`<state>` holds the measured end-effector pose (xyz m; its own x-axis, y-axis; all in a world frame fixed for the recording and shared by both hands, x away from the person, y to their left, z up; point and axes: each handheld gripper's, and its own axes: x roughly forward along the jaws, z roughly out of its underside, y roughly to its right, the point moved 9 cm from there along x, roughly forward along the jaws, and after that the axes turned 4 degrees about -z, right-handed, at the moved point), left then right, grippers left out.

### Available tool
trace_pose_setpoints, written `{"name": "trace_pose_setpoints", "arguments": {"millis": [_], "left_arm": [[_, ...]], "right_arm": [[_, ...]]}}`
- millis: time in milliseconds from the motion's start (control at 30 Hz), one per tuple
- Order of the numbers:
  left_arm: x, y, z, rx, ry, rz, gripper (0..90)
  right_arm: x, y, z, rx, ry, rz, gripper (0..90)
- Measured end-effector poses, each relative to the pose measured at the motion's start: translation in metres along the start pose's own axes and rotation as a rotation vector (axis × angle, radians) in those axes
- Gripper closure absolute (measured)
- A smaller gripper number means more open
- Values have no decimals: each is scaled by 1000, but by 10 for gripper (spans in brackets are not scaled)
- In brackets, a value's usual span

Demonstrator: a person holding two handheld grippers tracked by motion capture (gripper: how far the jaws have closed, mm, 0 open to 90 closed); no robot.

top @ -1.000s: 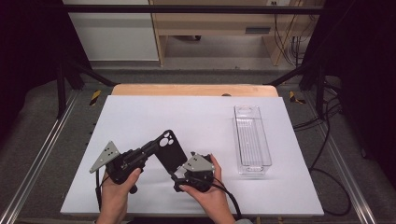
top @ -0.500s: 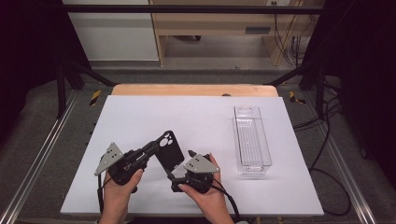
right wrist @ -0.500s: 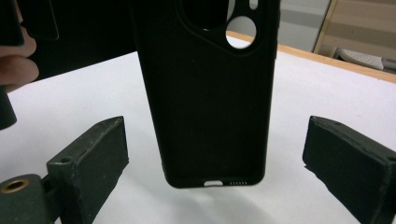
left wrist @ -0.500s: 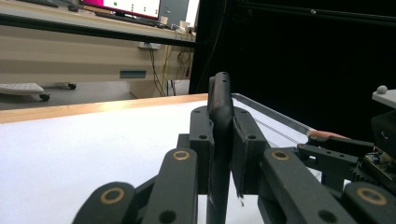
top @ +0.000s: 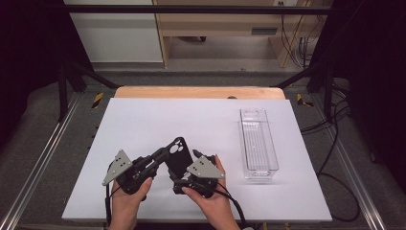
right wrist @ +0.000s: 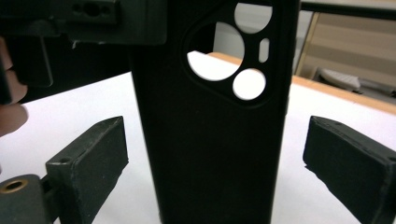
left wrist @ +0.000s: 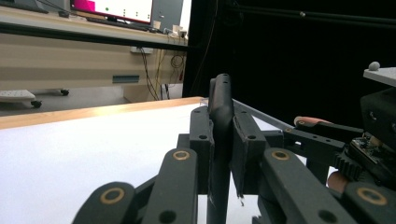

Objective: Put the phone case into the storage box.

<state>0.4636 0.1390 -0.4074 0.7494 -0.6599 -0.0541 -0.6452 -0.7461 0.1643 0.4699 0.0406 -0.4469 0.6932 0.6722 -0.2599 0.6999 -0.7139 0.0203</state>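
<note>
A: Clamping the black phone case (left wrist: 220, 116) edge-on, the left gripper's (left wrist: 222, 140) fingers (left wrist: 201, 140) press on both of its faces; the left gripper view shows the case as a thin upright strip between the pads.

B: And the right gripper (right wrist: 215, 177)?

A: Its fingers (right wrist: 91, 161) stand wide, one on each side of the case (right wrist: 210, 140), with clear gaps to both long edges. The right gripper view gives what the other cannot: the flat back of the case with its camera cut-outs near the top, and the white worktop (right wrist: 70, 107) seen through them.

B: What does the high view add?

A: It shows the left gripper (top: 160, 154) holding the case (top: 178, 158) tilted above the near middle of the worktop (top: 191, 120), the right gripper (top: 194, 165) close against the case's lower right, and a hand (top: 210, 201) behind it.

B: Anything changed from a second ago?

A: Hardly. The left hand (top: 125, 203) and its grey plate sit slightly nearer the front edge; the case leans the same way and the grip is unchanged.

B: Room to move?

A: A clear plastic tray (top: 258, 143) lies well apart to the right, near that side's edge. The worktop's far half is open, and the hands work close to its near edge.
</note>
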Motion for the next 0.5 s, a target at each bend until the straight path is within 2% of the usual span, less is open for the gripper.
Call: {"name": "trace_pose_setpoints", "arguments": {"millis": [233,300,333,500], "left_arm": [[-6,-8,-10,-4,27,-21,804],[-8,-11,-13,-6,36,-29,804],[-9,-13,-14,-8,41,-31,804],[-11,-12,-16,-12,43,-29,804]], "right_arm": [[3,-5,-8,-22,-23,3,57],[4,-5,-14,-24,-22,5,57],[6,-4,-22,-28,-23,5,55],[12,-5,-32,-9,-33,-1,62]]}}
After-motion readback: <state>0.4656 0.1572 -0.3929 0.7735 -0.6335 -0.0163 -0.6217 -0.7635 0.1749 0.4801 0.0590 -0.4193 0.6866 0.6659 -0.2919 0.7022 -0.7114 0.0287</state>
